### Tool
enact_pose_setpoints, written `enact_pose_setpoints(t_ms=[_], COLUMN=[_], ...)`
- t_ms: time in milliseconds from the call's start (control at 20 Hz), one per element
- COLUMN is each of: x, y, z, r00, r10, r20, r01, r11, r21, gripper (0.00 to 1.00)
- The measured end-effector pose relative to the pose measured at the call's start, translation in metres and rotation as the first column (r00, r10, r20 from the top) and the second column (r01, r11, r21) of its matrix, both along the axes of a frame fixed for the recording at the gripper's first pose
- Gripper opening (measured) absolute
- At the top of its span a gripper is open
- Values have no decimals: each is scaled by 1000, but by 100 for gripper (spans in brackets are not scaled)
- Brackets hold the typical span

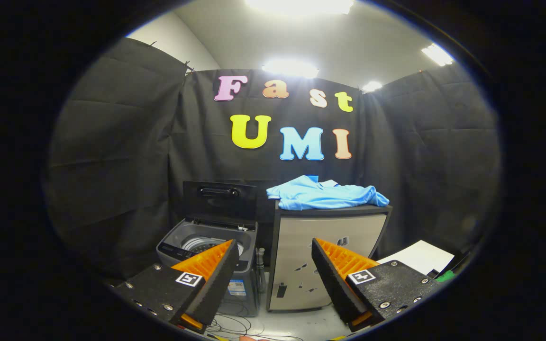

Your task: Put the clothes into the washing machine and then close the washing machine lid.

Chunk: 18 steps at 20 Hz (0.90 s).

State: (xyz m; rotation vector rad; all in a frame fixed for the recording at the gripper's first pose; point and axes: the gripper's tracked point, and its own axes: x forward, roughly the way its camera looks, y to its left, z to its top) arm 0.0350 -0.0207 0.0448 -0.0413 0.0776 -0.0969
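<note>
Your tongs (273, 246) have two wedge-shaped fingers with ridged inner faces. Each finger sits on a rough black block with small silver screws. Each block wears a little square black-and-white sticker. The fingers stand wide apart.

clothes (326, 195): light blue | washing machine (209, 246): grey, lid (219, 199) black | cabinet (326, 255): silver-beige, black top

A crumpled blue shirt (326, 194) lies on the cabinet (323, 255) top.

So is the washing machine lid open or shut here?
Open: the lid stands upright behind the washing machine, exposing the drum. The gripper is open, empty, well short of it.
</note>
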Motion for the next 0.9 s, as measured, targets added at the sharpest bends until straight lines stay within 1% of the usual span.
enact_pose_setpoints(t_ms=[150, 300, 450, 550, 700, 800, 900], x=[41, 80, 127, 156, 193, 214, 238], y=[-11, -36, -48, -66, -96, -116, -137], z=[33, 77, 95, 108, 108, 118, 112], r00=[999, 993, 991, 989, 983, 982, 978], r10=[-46, -115, -125, -140, -158, -168, -177], r20=[-17, -6, -34, -43, -88, -81, -106], r01=[45, 114, 122, 137, 154, 164, 175], r11=[998, 986, 989, 989, 987, 985, 984], r21=[-49, -120, -88, -62, -56, -52, -35], gripper=[96, 94, 93, 93, 93, 93, 93])
